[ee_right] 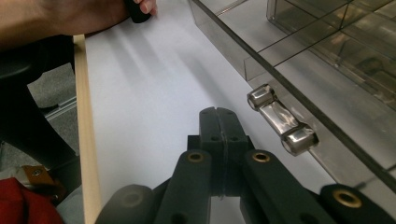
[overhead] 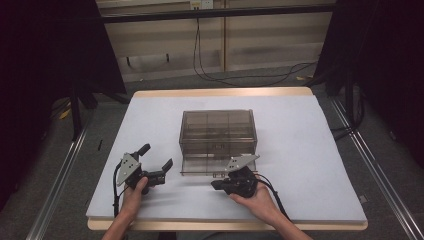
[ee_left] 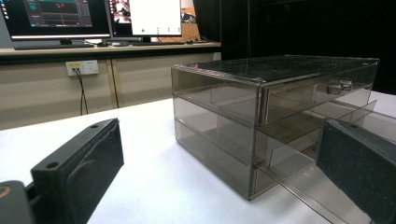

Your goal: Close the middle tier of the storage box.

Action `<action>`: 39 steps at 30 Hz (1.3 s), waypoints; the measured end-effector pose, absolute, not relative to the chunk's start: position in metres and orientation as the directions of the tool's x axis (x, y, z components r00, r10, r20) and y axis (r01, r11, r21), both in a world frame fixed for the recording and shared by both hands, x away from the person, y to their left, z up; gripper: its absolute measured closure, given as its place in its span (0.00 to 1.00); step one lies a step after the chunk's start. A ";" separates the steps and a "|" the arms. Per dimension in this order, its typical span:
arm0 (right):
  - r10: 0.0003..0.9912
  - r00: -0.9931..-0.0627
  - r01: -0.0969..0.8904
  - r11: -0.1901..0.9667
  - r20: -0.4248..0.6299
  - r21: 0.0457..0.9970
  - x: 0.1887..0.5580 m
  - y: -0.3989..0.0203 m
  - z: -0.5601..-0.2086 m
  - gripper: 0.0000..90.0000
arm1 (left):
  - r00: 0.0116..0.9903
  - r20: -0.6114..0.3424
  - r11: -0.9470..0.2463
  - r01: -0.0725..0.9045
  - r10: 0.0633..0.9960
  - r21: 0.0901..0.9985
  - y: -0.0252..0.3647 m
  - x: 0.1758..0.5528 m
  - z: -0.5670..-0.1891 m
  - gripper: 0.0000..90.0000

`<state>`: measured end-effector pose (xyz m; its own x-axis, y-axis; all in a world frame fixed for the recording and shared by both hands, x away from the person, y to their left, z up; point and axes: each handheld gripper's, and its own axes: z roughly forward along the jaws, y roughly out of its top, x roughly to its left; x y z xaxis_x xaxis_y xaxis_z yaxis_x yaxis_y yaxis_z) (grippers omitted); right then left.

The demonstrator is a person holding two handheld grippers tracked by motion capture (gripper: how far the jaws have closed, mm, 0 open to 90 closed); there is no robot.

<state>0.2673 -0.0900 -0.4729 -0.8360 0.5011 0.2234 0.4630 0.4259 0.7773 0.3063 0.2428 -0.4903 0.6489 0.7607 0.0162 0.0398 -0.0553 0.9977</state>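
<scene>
Smoked clear-plastic drawer box (overhead: 218,135) sits mid-desk (overhead: 310,165), bottom drawer (overhead: 202,168) pulled out. Your right hand-held gripper (ee_right: 218,122) is clenched on nothing, just beside the chrome handle (ee_right: 282,119); shove off-centre and the drawer jams or the box skids. Left hand-held gripper (overhead: 158,157) is released, so nothing braces it.

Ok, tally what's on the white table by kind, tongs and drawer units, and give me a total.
Tongs: 2, the left tongs open and the right tongs shut on nothing
Smoky clear drawer unit: 1, bottom drawer pulled out
Total: 3
</scene>
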 end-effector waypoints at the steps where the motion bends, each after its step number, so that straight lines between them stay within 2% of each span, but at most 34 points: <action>1: 0.500 -0.837 0.460 0.427 0.221 0.778 0.268 -0.089 -0.474 1.00 | 0.649 0.016 -0.055 0.040 0.761 0.998 0.243 0.306 -0.490 0.01; 39: 0.555 -0.808 0.470 0.402 0.198 0.786 0.271 -0.093 -0.475 1.00 | 0.652 0.010 -0.047 0.040 0.758 0.998 0.243 0.306 -0.491 0.01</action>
